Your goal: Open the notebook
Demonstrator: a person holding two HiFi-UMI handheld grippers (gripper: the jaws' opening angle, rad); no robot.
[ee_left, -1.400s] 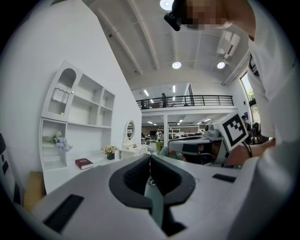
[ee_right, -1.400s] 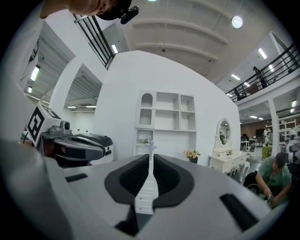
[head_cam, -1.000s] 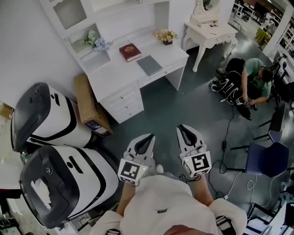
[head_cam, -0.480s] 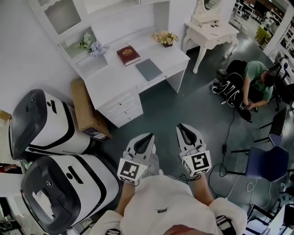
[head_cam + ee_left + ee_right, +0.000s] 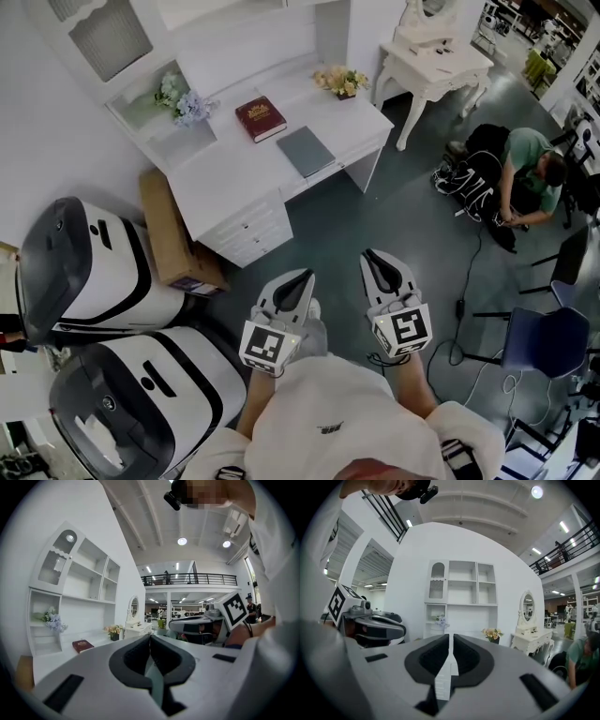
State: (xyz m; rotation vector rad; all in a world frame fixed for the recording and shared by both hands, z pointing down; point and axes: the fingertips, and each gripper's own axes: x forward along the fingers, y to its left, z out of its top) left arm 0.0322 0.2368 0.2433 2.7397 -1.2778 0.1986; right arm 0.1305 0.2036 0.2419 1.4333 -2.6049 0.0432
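Note:
The notebook (image 5: 305, 150) lies closed on the white desk (image 5: 234, 178), a flat grey cover near the desk's front edge. A red book (image 5: 261, 118) sits just behind it and also shows in the left gripper view (image 5: 82, 644). My left gripper (image 5: 305, 278) and right gripper (image 5: 372, 258) hang side by side over the floor, well short of the desk. Both are shut with nothing in them. In the gripper views the left gripper's (image 5: 150, 637) and the right gripper's (image 5: 451, 637) jaws meet along a thin seam.
Two large white-and-black machines (image 5: 94, 262) (image 5: 141, 403) stand at my left, with a cardboard box (image 5: 169, 230) beside the desk. A small dressing table (image 5: 436, 66) is at the back right. A person (image 5: 530, 169) crouches by a black bag; a blue chair (image 5: 548, 337) and cables lie right.
The desk and notebook have slid lower and a little nearer in the head view. Both grippers keep the same pose and stay shut.

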